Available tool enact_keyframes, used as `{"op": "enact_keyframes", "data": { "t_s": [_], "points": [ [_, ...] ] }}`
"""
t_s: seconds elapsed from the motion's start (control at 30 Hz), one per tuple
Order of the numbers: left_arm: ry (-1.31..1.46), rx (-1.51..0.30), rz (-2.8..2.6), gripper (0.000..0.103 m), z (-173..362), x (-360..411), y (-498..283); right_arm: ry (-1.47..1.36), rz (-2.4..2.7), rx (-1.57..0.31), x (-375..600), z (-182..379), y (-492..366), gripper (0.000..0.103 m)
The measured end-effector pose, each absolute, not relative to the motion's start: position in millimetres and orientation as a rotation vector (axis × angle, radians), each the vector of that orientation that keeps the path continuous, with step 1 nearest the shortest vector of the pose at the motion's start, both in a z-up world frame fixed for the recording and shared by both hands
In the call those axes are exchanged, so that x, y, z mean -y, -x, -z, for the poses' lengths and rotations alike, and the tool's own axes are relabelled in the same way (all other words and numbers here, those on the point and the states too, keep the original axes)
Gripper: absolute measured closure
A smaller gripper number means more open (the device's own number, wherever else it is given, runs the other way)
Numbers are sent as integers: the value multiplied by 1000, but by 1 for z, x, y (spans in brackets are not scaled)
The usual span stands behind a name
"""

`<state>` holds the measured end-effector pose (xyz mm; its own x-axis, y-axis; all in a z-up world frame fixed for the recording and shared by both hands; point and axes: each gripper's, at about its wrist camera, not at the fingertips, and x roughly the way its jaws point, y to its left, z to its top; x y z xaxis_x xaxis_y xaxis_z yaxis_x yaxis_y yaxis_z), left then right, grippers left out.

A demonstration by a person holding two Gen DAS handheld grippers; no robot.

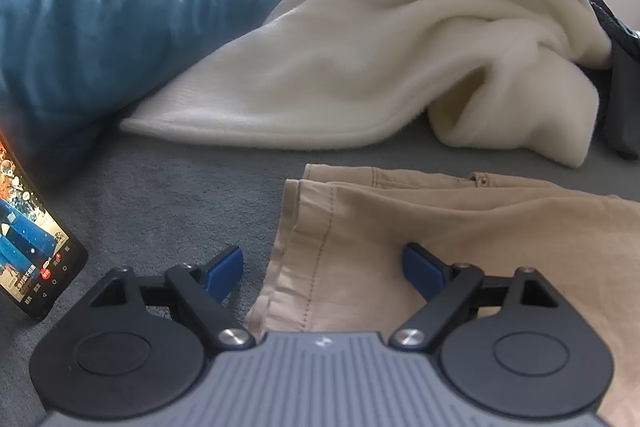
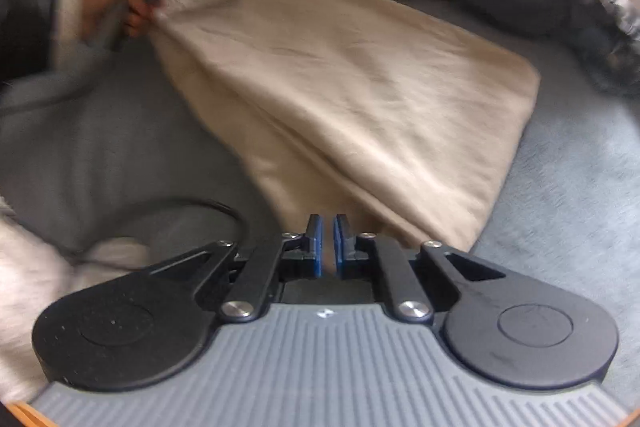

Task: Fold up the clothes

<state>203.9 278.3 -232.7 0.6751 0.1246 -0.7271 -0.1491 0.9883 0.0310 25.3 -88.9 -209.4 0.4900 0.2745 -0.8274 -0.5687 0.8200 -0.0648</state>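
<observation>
**Right claw pinching tan trousers, left claw spread wide over the hem**

Right gripper (image 2: 327, 243) has its blue pads nearly together, and a thin edge of the tan trousers (image 2: 352, 83) runs down into the narrow gap between them; the pinch point itself is hard to make out through motion blur. Left gripper (image 1: 322, 269) stands wide apart, one blue pad on the grey bedcover (image 1: 168, 195) and the other resting on the trouser cloth, with the stitched hem (image 1: 308, 267) lying between them, ungripped.

From the right wrist view the trousers lie as a folded tan panel across the grey bed, one far corner bunched by a blurred hand (image 2: 120, 9) that holds the other dark tool; details there are smeared. From the left wrist view a small rivet or button (image 1: 483, 181) shows near the top seam, and the right side of the cloth is cut off by the frame.

Just behind the trousers lies a rumpled cream fleece blanket (image 1: 360, 67), and beyond it a blue duvet (image 1: 100, 7). A phone (image 1: 36, 251) with a lit screen leans at the left edge, partly cropped. Dark fabric (image 1: 624, 99) at the far right is too cut off to identify.
</observation>
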Motion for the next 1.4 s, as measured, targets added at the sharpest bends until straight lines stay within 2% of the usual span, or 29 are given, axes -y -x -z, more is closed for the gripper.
{"op": "enact_keyframes", "data": {
  "t_s": [0.07,0.3,0.57,0.63,0.9,1.1,1.17,1.23,1.4],
  "points": [
    [31,-815,-149,14,233,-279,-204,437,-402,-951,91,221,-28,103],
    [30,-814,-148,12,233,-280,-203,422,-313,-1025,111,214,-19,103],
    [26,-812,-154,12,234,-279,-202,211,-386,-904,132,153,-27,100],
    [26,-814,-153,12,234,-279,-203,187,-376,-877,129,154,-37,100],
    [38,-808,-139,11,235,-284,-203,208,-375,-1028,135,194,-58,99],
    [45,-800,-128,14,231,-285,-200,136,-456,-915,134,174,-53,98],
    [25,-774,-110,18,222,-284,-192,181,-470,-1024,128,205,-53,97],
    [-15,-725,-83,20,208,-282,-179,199,-497,-1037,130,218,-47,97],
    [-170,-596,51,15,175,-253,-140,94,-504,-959,144,169,-59,95]
  ]
}}
